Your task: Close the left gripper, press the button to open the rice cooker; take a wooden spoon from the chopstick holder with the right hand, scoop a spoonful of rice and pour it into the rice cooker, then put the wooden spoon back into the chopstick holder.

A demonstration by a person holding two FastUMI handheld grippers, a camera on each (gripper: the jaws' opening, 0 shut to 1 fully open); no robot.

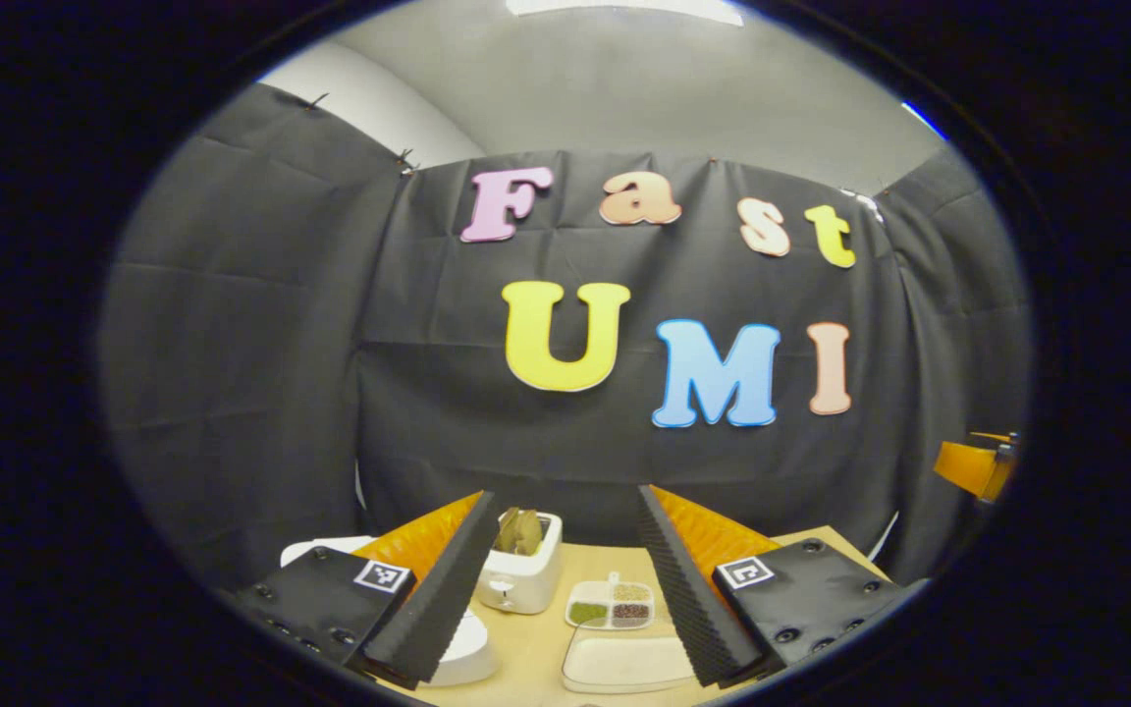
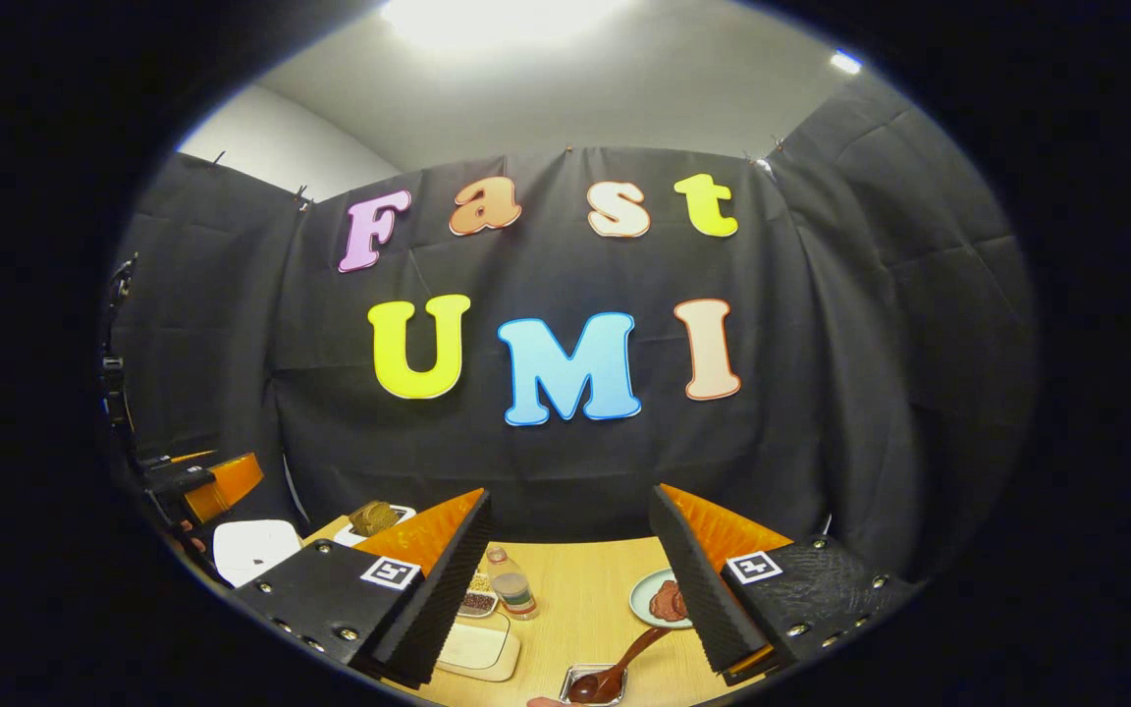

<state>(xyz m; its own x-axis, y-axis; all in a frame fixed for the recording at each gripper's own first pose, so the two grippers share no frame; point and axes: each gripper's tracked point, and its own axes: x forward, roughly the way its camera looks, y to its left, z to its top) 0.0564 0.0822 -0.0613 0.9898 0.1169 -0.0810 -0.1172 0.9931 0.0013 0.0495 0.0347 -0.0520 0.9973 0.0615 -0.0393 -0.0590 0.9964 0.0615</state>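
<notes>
In the left gripper view my left gripper [image 1: 565,491] stands open above the wooden table, nothing between its fingers. A white rounded appliance [image 1: 465,650], probably the rice cooker, peeks out behind the left finger. Beyond the gap sits a divided dish of grains [image 1: 612,604]. In the right gripper view my right gripper [image 2: 570,491] is also open and holds nothing. Below it a wooden spoon [image 2: 624,663] lies with its bowl in a small metal container [image 2: 585,676]. The left gripper [image 2: 207,486] shows far left, above the white appliance [image 2: 251,550].
A white box with brown pieces sticking up [image 1: 523,562] stands at the back of the table [image 1: 536,638]. A flat white lidded tray [image 1: 624,660] lies in front. A small bottle [image 2: 511,584] and a plate with brown food [image 2: 662,599] stand mid-table.
</notes>
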